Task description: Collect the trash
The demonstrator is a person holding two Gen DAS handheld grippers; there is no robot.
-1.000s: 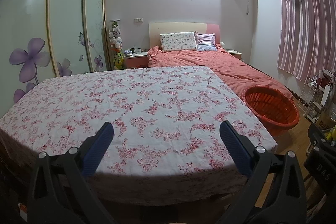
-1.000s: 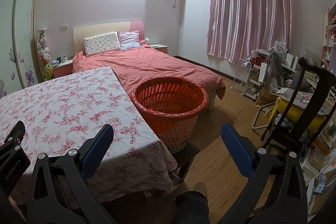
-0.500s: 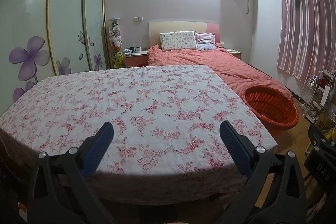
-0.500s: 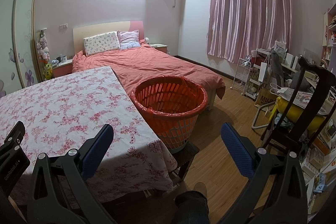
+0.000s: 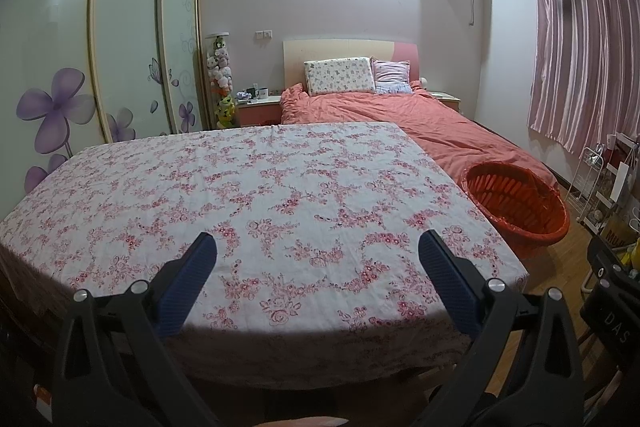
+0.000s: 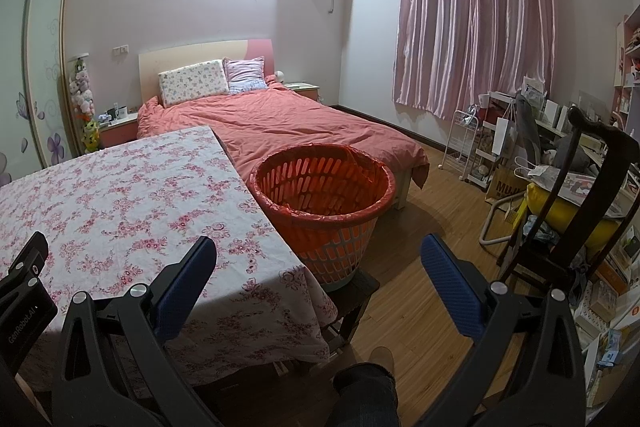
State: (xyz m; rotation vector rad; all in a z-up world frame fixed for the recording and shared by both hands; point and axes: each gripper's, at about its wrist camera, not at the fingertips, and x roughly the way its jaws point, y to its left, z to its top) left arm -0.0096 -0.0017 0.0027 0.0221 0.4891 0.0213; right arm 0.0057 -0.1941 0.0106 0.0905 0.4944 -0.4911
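Note:
An orange slatted basket (image 6: 324,199) lined with a red bag stands on a low dark stool at the table's right side; it also shows in the left wrist view (image 5: 516,207). No loose trash shows on the floral tablecloth (image 5: 260,203). My left gripper (image 5: 316,267) is open and empty, held over the table's near edge. My right gripper (image 6: 318,267) is open and empty, held over the table's right corner (image 6: 280,267), in front of the basket.
A bed with a salmon cover (image 6: 280,123) lies beyond the table. A sliding wardrobe (image 5: 120,39) lines the left wall. A dark wooden chair (image 6: 592,195), a white wire rack (image 6: 464,143) and cluttered shelves stand on the right. Wood floor (image 6: 420,267) runs between.

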